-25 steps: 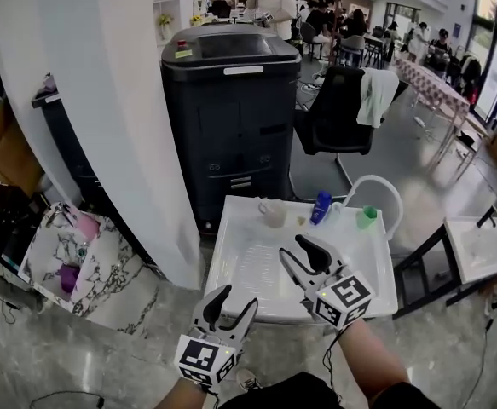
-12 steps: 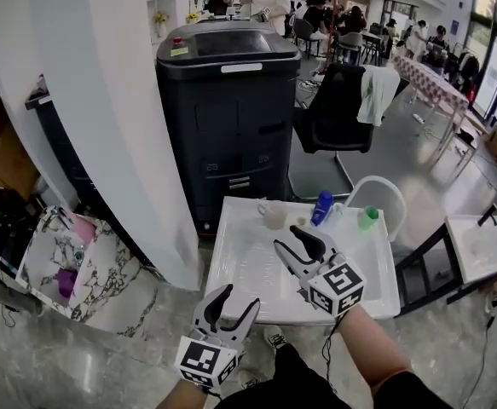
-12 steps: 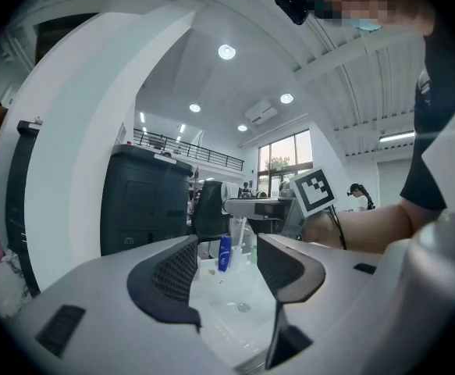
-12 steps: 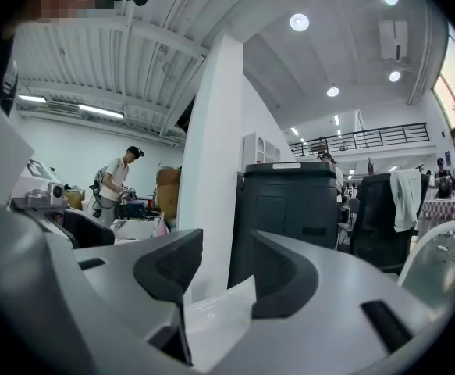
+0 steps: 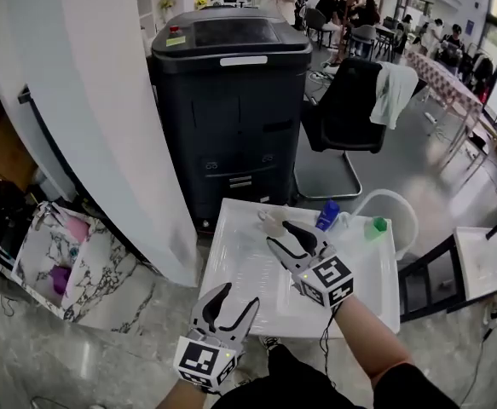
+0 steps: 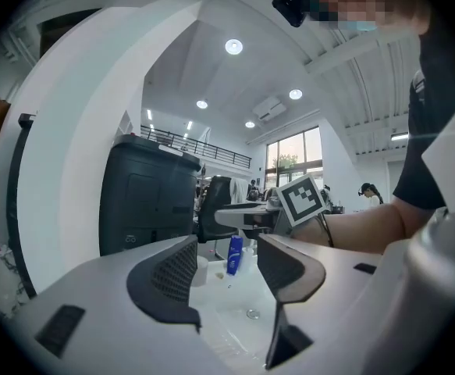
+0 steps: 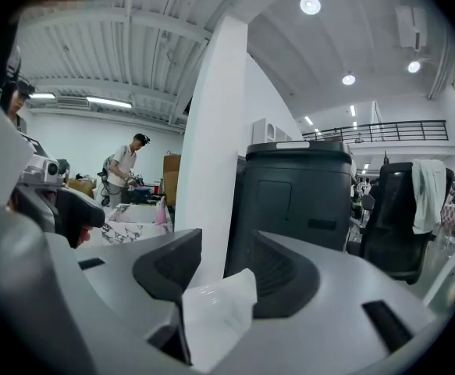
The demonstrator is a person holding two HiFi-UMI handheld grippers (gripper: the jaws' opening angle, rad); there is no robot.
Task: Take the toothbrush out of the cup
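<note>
The right gripper (image 5: 284, 235) has moved across the sink (image 5: 239, 271) toward the cup (image 5: 271, 222) at its back edge. Its jaws are opening, now wide apart with nothing gripped. A pale shape shows low between them in the right gripper view, probably the sink's rim rather than the cup. The left gripper (image 5: 235, 301) hangs near the sink's front edge, jaws apart and empty. The toothbrush is presumably still in the cup, just beside the blue bottle (image 5: 327, 215), though it is too small to make out. The reach looks nearly done, but the grasp has not begun.
</note>
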